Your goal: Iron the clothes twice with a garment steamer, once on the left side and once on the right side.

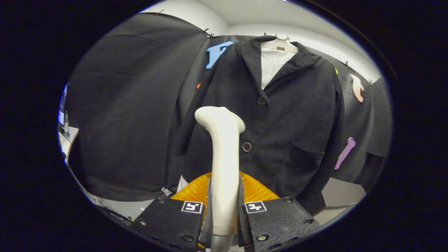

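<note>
At the bottom centre, the gripper (224, 210) clamps both fingers on the steamer (224, 157), which rises up mid-frame. Behind it, filling the centre and right, the jacket (294, 115) hangs from a hanger (280, 43) at top centre, before the cloth wall (133, 105).

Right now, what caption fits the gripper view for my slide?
Gripper shut on a white garment steamer, held up before a dark jacket on a hanger.
</note>
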Available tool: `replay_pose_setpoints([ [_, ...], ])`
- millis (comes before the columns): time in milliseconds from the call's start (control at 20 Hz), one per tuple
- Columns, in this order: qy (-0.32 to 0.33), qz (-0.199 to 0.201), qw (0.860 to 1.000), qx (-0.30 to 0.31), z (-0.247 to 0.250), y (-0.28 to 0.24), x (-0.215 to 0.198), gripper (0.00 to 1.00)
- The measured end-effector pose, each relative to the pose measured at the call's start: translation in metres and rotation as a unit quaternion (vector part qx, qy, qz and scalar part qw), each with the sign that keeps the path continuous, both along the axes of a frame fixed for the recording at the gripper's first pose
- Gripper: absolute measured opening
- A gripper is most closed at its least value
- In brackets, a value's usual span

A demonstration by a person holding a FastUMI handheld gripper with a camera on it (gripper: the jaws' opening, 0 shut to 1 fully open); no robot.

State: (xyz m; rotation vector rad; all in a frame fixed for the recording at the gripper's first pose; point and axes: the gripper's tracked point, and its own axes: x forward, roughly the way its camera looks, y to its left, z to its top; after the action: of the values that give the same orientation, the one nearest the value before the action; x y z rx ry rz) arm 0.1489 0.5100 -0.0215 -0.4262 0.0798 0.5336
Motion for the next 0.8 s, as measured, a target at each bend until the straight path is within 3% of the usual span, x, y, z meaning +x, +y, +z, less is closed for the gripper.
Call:
replay_pose_setpoints([
  [800,0.082,-0.008,0.996,-0.044,-0.081,-0.019,-0.022,0.31],
])
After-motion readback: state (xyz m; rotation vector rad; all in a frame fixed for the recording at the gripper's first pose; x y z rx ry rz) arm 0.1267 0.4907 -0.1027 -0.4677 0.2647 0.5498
